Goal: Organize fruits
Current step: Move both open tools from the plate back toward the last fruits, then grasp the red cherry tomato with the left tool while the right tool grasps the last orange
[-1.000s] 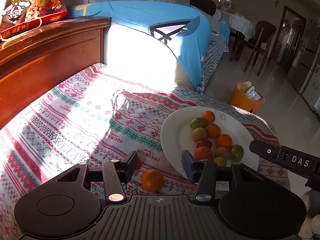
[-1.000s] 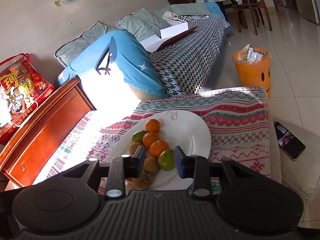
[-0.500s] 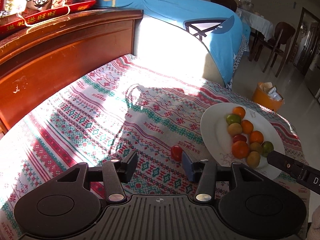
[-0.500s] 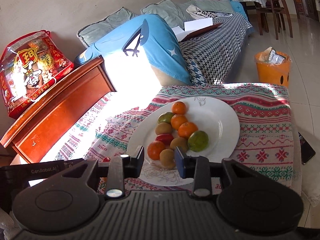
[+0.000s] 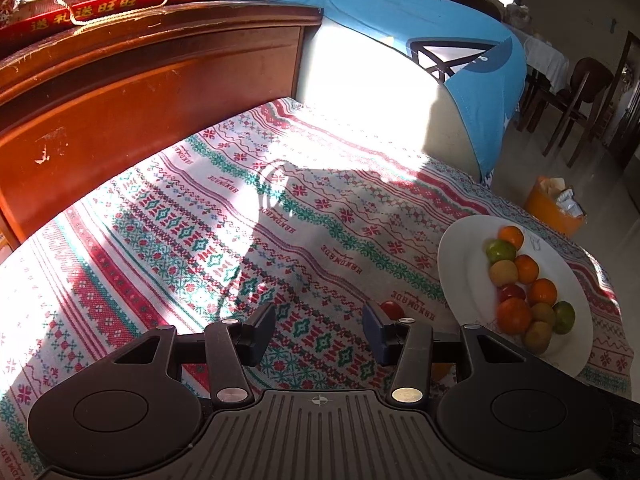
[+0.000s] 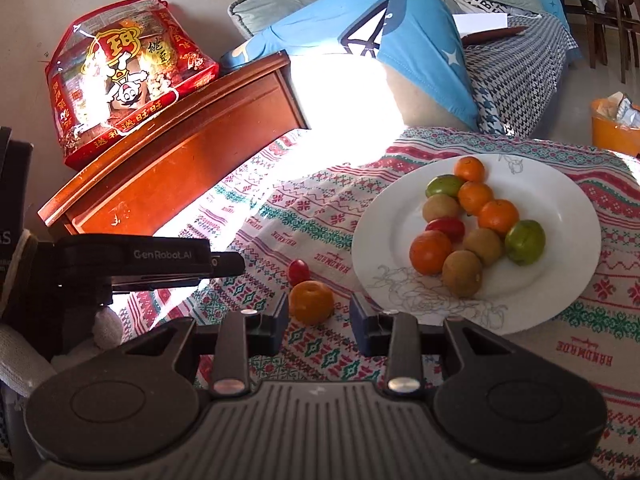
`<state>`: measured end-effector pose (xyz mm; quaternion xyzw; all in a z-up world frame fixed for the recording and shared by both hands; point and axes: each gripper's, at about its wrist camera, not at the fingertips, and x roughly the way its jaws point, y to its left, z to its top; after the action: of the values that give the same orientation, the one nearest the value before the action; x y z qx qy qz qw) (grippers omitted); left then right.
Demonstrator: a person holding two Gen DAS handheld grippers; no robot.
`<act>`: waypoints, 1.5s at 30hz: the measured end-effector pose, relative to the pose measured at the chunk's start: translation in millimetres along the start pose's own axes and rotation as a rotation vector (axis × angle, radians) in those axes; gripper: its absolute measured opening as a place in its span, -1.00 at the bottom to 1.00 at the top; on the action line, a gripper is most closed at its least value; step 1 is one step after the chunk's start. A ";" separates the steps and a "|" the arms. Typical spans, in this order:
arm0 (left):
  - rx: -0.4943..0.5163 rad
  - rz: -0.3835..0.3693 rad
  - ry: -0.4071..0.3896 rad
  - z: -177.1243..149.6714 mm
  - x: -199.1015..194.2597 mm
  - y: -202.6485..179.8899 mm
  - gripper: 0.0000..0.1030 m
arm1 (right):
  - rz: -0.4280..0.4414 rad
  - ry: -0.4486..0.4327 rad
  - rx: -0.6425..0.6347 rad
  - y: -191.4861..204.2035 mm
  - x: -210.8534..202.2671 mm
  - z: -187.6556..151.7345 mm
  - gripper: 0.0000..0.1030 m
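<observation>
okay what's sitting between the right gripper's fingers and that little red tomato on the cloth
In the right wrist view, an orange lies on the tablecloth just ahead of the open right gripper, with the red tomato right behind it.

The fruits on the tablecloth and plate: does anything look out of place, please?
Yes. An orange and a small red tomato lie on the tablecloth, left of the white plate where the other fruits are grouped.

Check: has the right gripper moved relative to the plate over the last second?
Yes. The right gripper swung left off the white plate; it now frames the loose orange.
</observation>
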<state>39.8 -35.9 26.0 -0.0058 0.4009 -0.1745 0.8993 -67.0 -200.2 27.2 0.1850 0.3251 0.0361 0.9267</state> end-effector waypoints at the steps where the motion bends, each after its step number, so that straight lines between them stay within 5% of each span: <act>1: -0.003 -0.001 0.002 0.2 1.4 0.9 -0.10 | 0.000 0.008 -0.010 3.3 3.9 -1.4 -0.31; 19: -0.020 -0.060 0.030 -0.7 17.4 -2.9 -0.15 | -0.040 0.028 0.000 6.8 36.9 -6.1 -0.41; 32: 0.044 -0.126 0.040 -7.2 25.9 -28.0 -0.30 | -0.053 0.048 -0.003 -1.1 11.1 -13.1 -0.46; 45: 0.096 -0.106 0.032 -11.8 41.0 -42.0 -0.50 | -0.049 0.046 0.011 -6.7 6.3 -16.6 -0.42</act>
<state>43.6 -86.9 -5.1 0.0189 0.4054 -0.2411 0.8816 -72.6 -199.9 9.0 0.1812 0.3512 0.0157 0.9185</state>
